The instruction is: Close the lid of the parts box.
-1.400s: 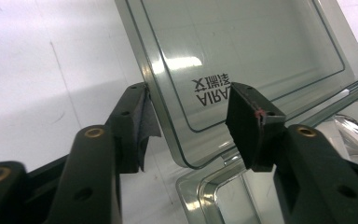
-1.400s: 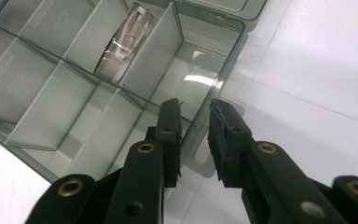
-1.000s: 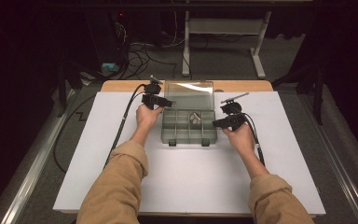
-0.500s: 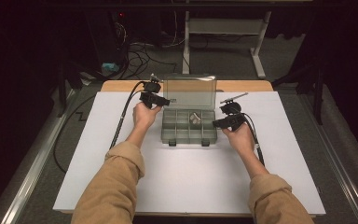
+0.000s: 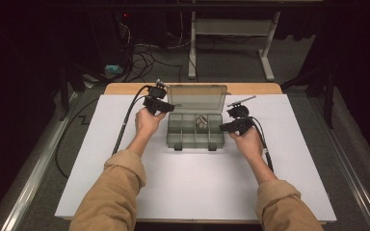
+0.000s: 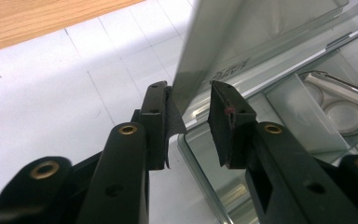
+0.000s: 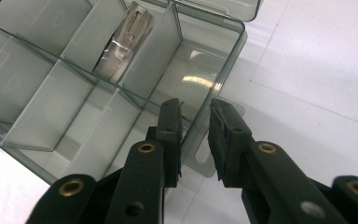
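In the high view, a clear compartment box (image 5: 195,131) sits at the centre of the frame on the white table sheet (image 5: 188,192), its lid (image 5: 196,99) standing raised along the far edge. The left gripper (image 5: 160,104) is at the lid's left edge, the right gripper (image 5: 231,126) at the box's right wall. A metal part (image 5: 202,121) lies in an upper compartment, right of centre.

In the left gripper view, the lid (image 6: 242,42) rises from the middle to the upper right, its corner between the two jaws. The jaws have just been closing; the left pad touches the lid, while a gap remains at the right pad.

In the right gripper view, the box (image 7: 98,88) covers the upper left. The jaws straddle its side wall at centre, with a gap on either side, so they are released.
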Demonstrator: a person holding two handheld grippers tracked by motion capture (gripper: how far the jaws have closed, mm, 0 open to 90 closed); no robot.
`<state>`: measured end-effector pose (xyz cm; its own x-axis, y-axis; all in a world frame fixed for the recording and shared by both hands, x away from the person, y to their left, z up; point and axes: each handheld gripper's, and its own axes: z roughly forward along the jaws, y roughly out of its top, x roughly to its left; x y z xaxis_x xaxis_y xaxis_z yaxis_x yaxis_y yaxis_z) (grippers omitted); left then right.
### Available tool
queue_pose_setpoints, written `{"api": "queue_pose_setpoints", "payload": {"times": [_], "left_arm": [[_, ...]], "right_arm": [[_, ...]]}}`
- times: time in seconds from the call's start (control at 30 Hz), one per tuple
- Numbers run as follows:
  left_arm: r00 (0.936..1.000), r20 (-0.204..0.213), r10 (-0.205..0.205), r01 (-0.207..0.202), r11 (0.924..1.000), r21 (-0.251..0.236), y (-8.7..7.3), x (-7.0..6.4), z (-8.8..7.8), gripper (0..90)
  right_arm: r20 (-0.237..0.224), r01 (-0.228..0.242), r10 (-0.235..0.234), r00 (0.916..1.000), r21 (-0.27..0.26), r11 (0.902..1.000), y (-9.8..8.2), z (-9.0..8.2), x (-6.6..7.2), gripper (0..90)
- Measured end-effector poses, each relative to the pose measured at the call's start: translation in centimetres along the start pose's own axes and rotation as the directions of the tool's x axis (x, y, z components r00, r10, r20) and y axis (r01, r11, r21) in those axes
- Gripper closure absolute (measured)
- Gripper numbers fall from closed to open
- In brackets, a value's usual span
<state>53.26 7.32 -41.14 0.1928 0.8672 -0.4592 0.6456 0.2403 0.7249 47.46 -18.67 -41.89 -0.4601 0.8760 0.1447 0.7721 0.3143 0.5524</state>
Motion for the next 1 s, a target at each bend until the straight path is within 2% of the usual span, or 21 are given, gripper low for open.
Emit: {"api": "queue_pose_setpoints", "payload": {"times": [0.03,0.33,0.6,0.73,0.87,1.0], "left_arm": [[1.0,0.002,0.009,-0.009,1.0,0.001,-0.1,0.0,-0.1,68.6],[0.9998,0.019,-0.004,0.004,1.0,-0.001,-0.3,0.1,-0.7,68.7],[0.9991,0.042,-0.002,0.003,0.9998,-0.022,-0.2,-0.2,-1.5,68.6],[0.998,0.063,0.005,-0.005,1.0,-0.008,-0.1,-0.1,-2.1,68.1],[0.997,0.077,-0.003,0.005,0.9998,-0.02,-0.2,-0.2,-2.8,68.3],[0.9964,0.084,0.008,-0.005,0.9996,-0.027,-0.3,-0.4,-3.3,68.3]], "right_arm": [[0.0,0.0,0.0,1.0,0.0,1.0,0.0,0.0,0.0,75.0],[-0.001,0.002,-0.002,1.0,-0.002,1.0,0.0,0.0,0.0,75.0],[0.001,0.007,-0.007,1.0,-0.002,1.0,0.0,0.0,0.0,75.0],[0.0,0.003,-0.003,1.0,-0.001,1.0,0.0,0.0,0.0,75.0],[0.005,0.005,-0.005,1.0,-0.002,1.0,0.0,0.0,0.1,75.1],[0.005,0.004,-0.004,1.0,0.002,1.0,0.0,0.0,0.1,75.1]]}}
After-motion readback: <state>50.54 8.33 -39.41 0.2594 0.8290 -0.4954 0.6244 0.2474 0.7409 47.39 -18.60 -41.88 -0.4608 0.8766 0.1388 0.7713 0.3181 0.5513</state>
